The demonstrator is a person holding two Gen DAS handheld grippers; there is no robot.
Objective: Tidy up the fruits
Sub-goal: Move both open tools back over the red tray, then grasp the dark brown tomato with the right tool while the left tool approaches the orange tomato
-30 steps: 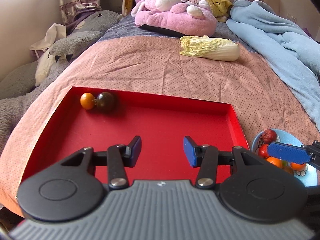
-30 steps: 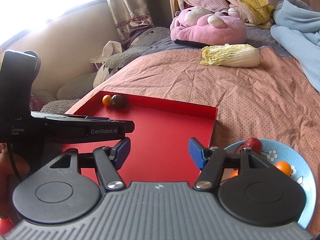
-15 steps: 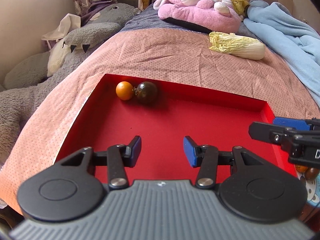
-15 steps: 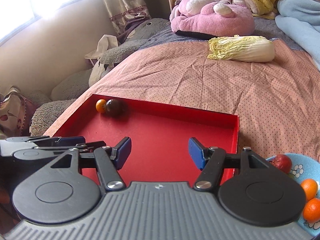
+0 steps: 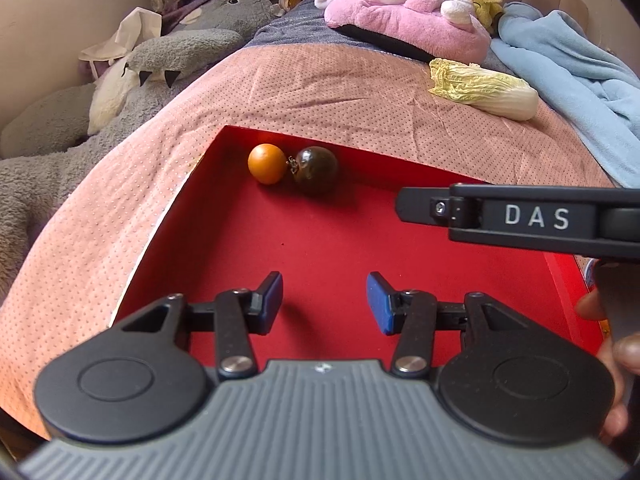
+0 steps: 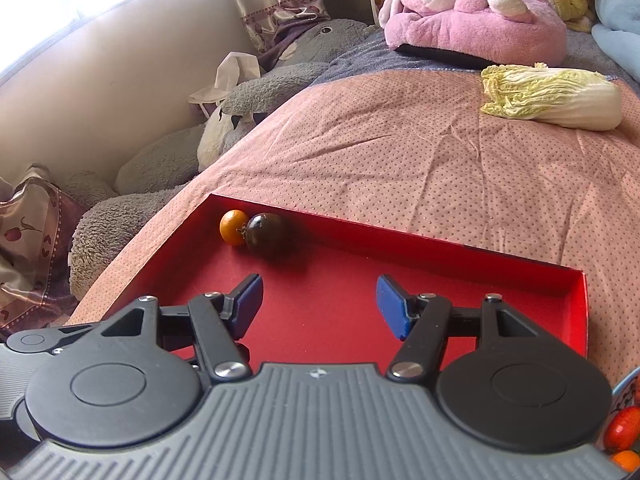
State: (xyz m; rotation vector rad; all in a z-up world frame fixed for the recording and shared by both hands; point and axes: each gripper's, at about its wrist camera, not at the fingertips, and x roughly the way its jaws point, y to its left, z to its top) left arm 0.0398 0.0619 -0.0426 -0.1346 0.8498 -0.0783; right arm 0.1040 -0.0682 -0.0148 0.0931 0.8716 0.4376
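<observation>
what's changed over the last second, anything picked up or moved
Both grippers swung left over the red tray, the right gripper leaving the blue bowl at the frame edge. Nothing was picked up: left gripper and right both have empty, open jaws. The orange fruit and dark fruit stayed put.

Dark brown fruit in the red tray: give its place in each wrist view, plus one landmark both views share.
Left wrist view: the dark brown fruit lies left of centre in the upper half, by the red tray's far wall, touching the orange fruit on its left.
Right wrist view: left of centre, mid-height, same far corner.
Shared landmark: the cabbage on the pink bedspread, upper right.
</observation>
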